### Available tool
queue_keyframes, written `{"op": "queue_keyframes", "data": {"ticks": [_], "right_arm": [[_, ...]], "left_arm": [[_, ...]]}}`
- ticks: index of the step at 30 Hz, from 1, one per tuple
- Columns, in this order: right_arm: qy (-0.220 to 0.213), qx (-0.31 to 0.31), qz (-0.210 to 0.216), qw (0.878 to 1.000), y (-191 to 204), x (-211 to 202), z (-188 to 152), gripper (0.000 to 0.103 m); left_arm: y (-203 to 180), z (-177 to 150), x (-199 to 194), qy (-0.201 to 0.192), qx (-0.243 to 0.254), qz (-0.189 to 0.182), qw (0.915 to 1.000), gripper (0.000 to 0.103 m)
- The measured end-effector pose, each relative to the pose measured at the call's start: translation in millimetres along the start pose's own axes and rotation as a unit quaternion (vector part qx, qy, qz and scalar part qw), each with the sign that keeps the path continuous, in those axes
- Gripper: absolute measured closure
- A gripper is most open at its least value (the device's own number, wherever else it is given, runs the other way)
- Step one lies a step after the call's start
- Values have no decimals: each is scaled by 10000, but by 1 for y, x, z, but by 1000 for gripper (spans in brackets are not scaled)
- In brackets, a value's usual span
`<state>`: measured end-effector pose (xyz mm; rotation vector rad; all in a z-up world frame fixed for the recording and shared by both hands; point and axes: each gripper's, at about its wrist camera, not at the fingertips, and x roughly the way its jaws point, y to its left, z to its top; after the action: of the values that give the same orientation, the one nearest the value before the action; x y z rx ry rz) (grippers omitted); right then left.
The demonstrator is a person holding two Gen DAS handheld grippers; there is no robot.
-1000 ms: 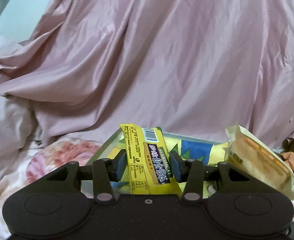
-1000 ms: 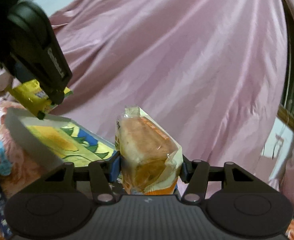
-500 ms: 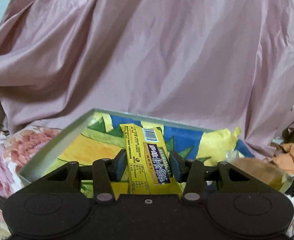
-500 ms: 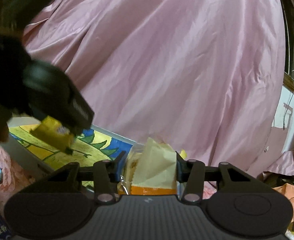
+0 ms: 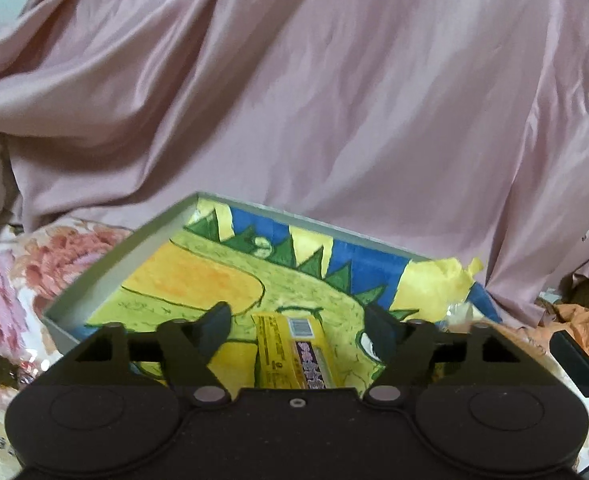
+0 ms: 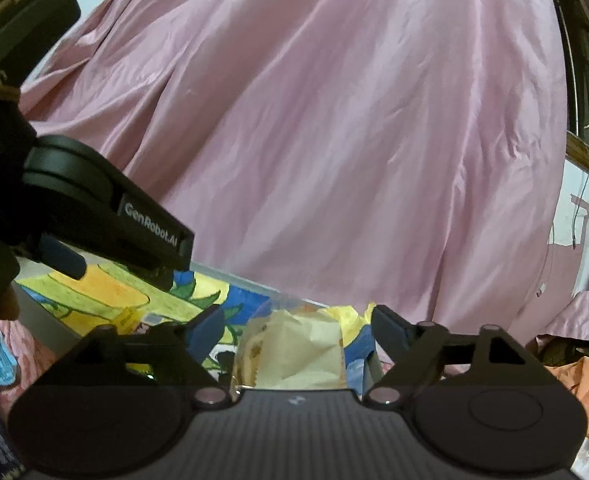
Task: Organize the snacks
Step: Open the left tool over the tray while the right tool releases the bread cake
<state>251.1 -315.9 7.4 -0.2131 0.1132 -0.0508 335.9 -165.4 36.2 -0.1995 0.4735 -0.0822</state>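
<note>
Snacks are going into the box (image 5: 94, 280), a shallow grey-walled tray lined with a bright dinosaur drawing and sitting on a floral bedspread (image 5: 22, 272) in front of a heap of pink fabric (image 5: 334, 100). The left gripper (image 5: 294, 326) is standing wide open, its fingers well clear of the yellow bar (image 5: 290, 352), which is lying flat on the box floor between them with its barcode end pointing away. The right gripper (image 6: 292, 330) is spread just as wide around the bread pack (image 6: 294, 348), a pale wrapper with an orange edge, which is sitting in the box's right end near the crumpled yellow paper (image 6: 352, 314); neither gripper is gripping anything.

Both jaws being parted this far over resting items suggests a release, so each snack appears to be lying where it was meant to go: bar toward the middle, bread toward the right wall. Keeping them apart is leaving floor free on the left for more. In the right view the left gripper (image 6: 106, 220) is hanging low over the box, so lifting out straight should avoid nudging the bar.
</note>
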Motion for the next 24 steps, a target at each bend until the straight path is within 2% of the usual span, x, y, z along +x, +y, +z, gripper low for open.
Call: {"op": "queue_keyframes", "data": {"ticks": [4,6,17,24], "right_arm": [[-156,101,35,9998,0,-9,4,5],[-254,142,23,9996,-1,-14,7,1],[-861,282,-64,9959,-6,-57,22,0],[-1231,905,45,9882,-19,-93,33,0]], "left_arm": [[2,5,-14,-145,-39,30,9999,6],[3,8,-23,-280,-43,76,9996,3],[13,15,-74,-759,68,135,9970,1],[29,13,-115,-929,231,166,9953,1]]}}
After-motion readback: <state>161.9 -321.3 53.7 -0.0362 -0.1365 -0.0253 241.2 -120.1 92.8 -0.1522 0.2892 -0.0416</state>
